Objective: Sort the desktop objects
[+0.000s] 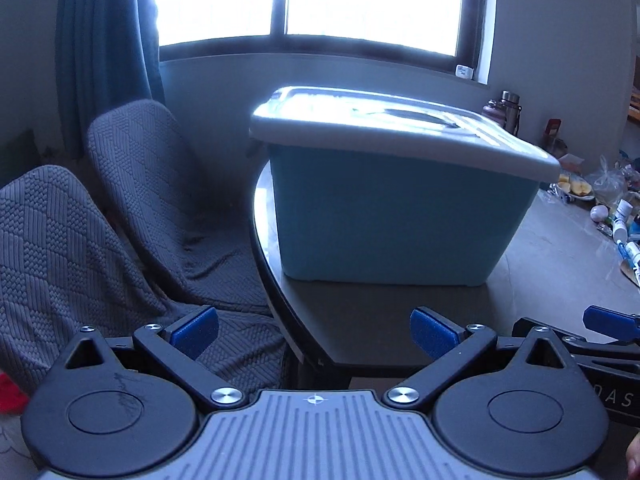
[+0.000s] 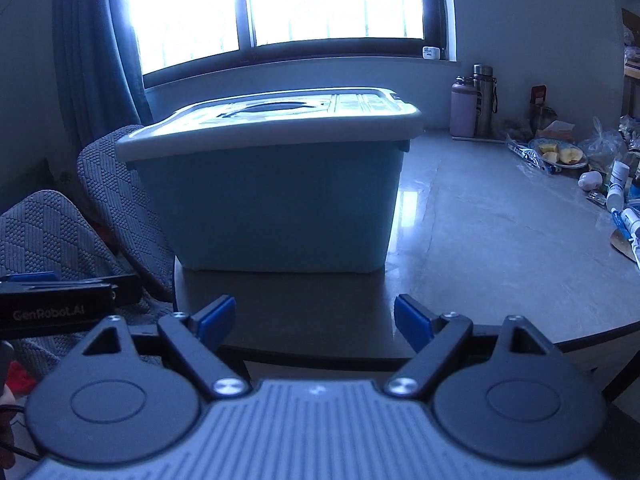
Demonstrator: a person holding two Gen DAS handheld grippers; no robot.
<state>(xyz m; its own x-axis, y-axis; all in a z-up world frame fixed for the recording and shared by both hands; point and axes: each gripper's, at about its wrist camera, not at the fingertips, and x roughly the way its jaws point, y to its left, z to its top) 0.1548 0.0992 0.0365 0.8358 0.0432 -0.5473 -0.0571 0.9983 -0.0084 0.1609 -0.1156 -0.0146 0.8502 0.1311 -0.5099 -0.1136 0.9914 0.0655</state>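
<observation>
1. Sitting on the table (image 2: 500, 240) near its left edge, the blue storage box (image 2: 280, 200) has its grey lid (image 2: 272, 128) on.
2. Left gripper (image 1: 315, 334) hangs before it, fingers wide, empty.
3. Right gripper (image 2: 315, 320) likewise spread, holding nothing.
4. Small clutter (image 2: 612, 196) lies far right.

Both views are dim and blue-tinted, lit only from behind by the window (image 1: 312, 0), whose panes blow out to pure white. That backlight leaves the near side of the storage box (image 2: 276, 196) in shade, casts its shadow toward the desk's (image 2: 500, 240) near edge, and lays a bright reflected streak on the desk just right of it. Fisheye distortion bends the window frame and walls, the corners vignette to black, and the box lid looks slightly smeared.
</observation>
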